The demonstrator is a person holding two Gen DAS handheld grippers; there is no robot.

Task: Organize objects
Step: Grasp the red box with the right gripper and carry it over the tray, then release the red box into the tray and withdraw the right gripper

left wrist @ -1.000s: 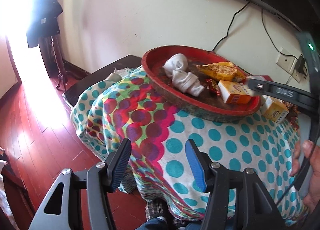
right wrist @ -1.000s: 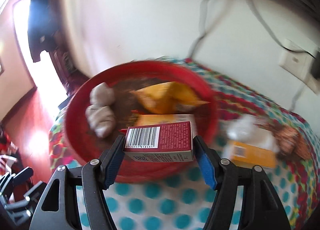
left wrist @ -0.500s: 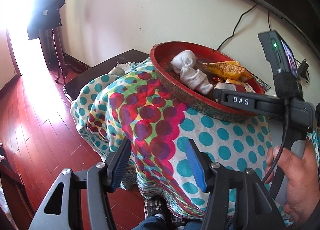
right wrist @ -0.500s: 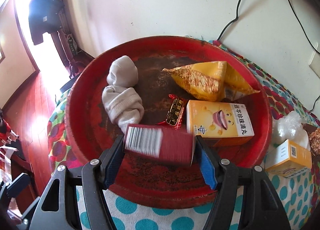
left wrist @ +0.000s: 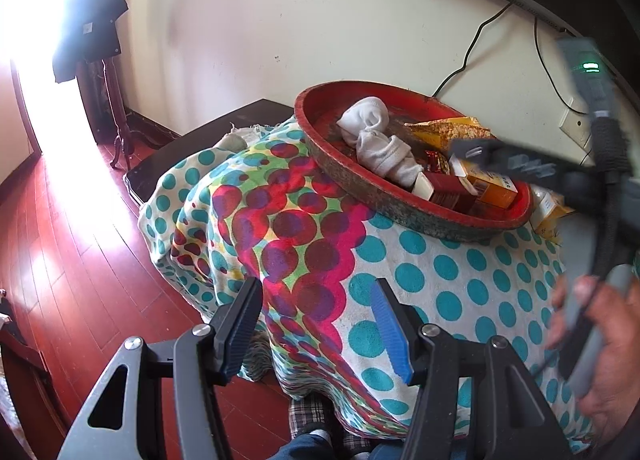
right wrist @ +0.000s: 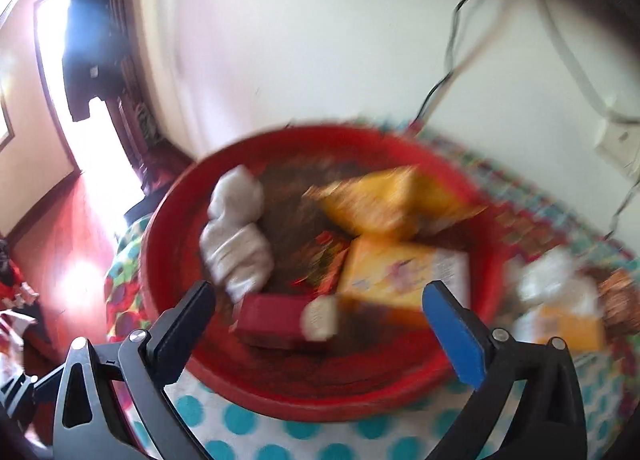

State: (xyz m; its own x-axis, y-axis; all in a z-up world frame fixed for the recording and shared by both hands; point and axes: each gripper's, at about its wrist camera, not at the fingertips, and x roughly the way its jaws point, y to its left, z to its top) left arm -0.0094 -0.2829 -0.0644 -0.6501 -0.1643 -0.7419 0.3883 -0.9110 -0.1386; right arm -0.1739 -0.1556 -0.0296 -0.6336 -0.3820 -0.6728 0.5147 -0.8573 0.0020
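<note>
A round red tray point(right wrist: 168, 260) stands on a dotted cloth. It holds a white sock bundle point(right wrist: 236, 244), a yellow snack bag point(right wrist: 384, 199), a red sweet wrapper point(right wrist: 324, 260), a yellow box point(right wrist: 392, 272) and a dark red box point(right wrist: 272, 318). My right gripper point(right wrist: 319, 294) hangs over the tray's near side. Its jaws are opening and stand wide, clear of the red box, which lies loose on the tray floor. This view is blurred. My left gripper point(left wrist: 316, 304) is open and empty, low before the cloth's front drop, short of the tray point(left wrist: 360, 183).
Right of the tray lie a second yellow box point(right wrist: 560, 324) and crumpled white plastic point(right wrist: 552, 276). Cables and a wall socket point(right wrist: 616, 139) are behind. A hand point(left wrist: 600, 340) grips the right tool's handle. A dark low table point(left wrist: 224, 127) and a coat stand point(left wrist: 96, 19) stand left on the wooden floor.
The right gripper carried the dark red box in over the tray, then spread its jaws; the box now lies in the tray. The left gripper has barely moved.
</note>
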